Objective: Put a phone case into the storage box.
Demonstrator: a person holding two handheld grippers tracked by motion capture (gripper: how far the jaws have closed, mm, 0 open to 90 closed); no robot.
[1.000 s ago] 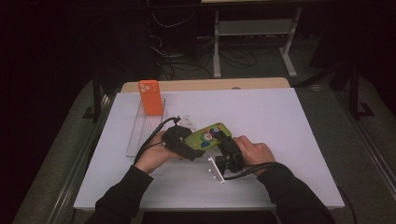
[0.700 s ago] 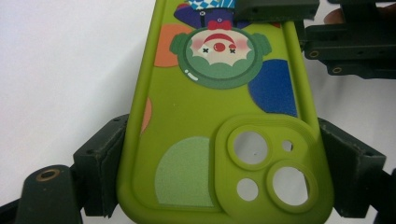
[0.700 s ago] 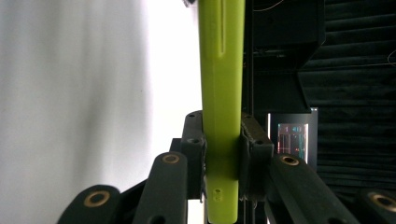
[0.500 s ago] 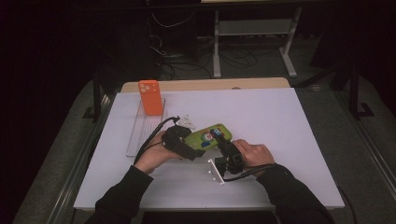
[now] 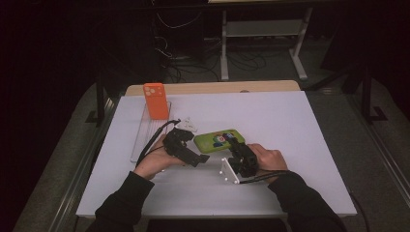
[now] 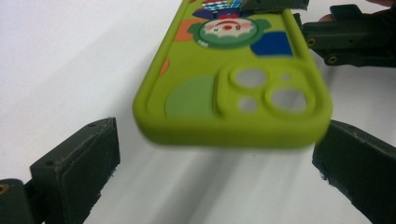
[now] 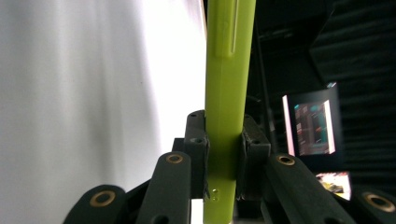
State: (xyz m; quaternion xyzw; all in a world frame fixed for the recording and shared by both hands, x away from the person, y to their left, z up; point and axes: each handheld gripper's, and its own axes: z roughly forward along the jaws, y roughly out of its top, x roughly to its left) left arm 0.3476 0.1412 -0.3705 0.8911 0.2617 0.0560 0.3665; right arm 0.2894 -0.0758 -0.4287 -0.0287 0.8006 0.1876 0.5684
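Observation:
A lime-green phone case [image 5: 218,139] with a cartoon print hovers low over the white table [image 5: 300,145], back side up. My right gripper [image 5: 237,147] is shut on its near right edge. In the right gripper view its pads [image 7: 198,144] squeeze the case's thin rim [image 7: 229,93], having closed on it within the last second. My left gripper [image 5: 197,147] is open. Its jaws have just been opening and stand wide on both sides of the case's camera-hole end [image 6: 261,88] without touching it [image 6: 215,168].
An orange phone case [image 5: 155,100] stands upright at the far end of a clear rack [image 5: 145,137] on the left. A small white piece [image 5: 189,124] lies beside the rack. A lit monitor [image 7: 313,123] glows in the dark beyond the table.
The left gripper's jaws have spread apart and let go of the green case's end. The right gripper keeps hold of it. Both hands stay almost in place.

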